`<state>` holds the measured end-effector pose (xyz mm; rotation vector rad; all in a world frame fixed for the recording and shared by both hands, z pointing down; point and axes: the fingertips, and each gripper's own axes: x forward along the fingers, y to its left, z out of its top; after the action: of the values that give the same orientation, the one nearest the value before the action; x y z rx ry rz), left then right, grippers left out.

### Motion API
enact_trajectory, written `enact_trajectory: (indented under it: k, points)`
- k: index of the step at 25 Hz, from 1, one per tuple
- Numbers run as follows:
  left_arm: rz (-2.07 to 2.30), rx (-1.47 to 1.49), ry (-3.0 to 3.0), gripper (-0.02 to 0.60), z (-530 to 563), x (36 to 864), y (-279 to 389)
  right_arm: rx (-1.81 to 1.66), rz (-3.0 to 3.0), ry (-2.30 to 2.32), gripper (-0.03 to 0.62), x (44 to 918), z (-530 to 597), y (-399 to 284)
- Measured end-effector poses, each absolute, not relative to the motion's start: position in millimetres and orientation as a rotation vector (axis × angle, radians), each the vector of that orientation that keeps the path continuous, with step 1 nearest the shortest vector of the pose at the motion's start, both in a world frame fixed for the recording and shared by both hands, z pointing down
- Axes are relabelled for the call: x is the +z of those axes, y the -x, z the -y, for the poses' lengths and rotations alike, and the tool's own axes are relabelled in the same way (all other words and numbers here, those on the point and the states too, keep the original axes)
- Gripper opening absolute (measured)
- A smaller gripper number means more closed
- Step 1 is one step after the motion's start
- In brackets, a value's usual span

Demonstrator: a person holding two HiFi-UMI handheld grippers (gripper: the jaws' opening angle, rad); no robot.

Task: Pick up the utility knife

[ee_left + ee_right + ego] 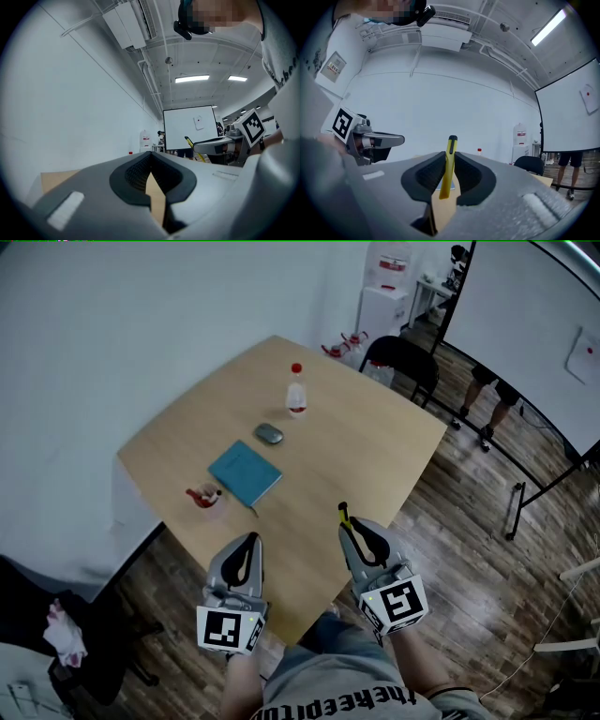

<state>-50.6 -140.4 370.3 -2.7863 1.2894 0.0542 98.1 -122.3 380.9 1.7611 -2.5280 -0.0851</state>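
The yellow utility knife (448, 165) stands nearly upright between the pads of my right gripper (448, 161), which is shut on it; its black tip sticks out above the jaws. In the head view the knife (343, 514) pokes out past the right gripper (351, 526), held above the front right part of the wooden table (375, 446). My left gripper (247, 542) hovers over the table's front edge; its jaws meet with nothing between them (151, 169). The knife (189, 142) also shows to the right in the left gripper view.
On the table lie a teal notebook (245, 472), a grey mouse (269, 433), a clear bottle with a red cap (296, 390) and a small cup with red things (205, 497). A black chair (403, 364) stands behind the table. A whiteboard on a stand (534, 343) is at right.
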Motion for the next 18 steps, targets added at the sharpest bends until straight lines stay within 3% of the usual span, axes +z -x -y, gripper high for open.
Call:
enact_trajectory:
  k: [18]
  points:
    - [-1.257, 0.082, 2.787, 0.0, 127, 362, 52, -0.159, 2.544, -1.835, 0.06, 370, 101, -99]
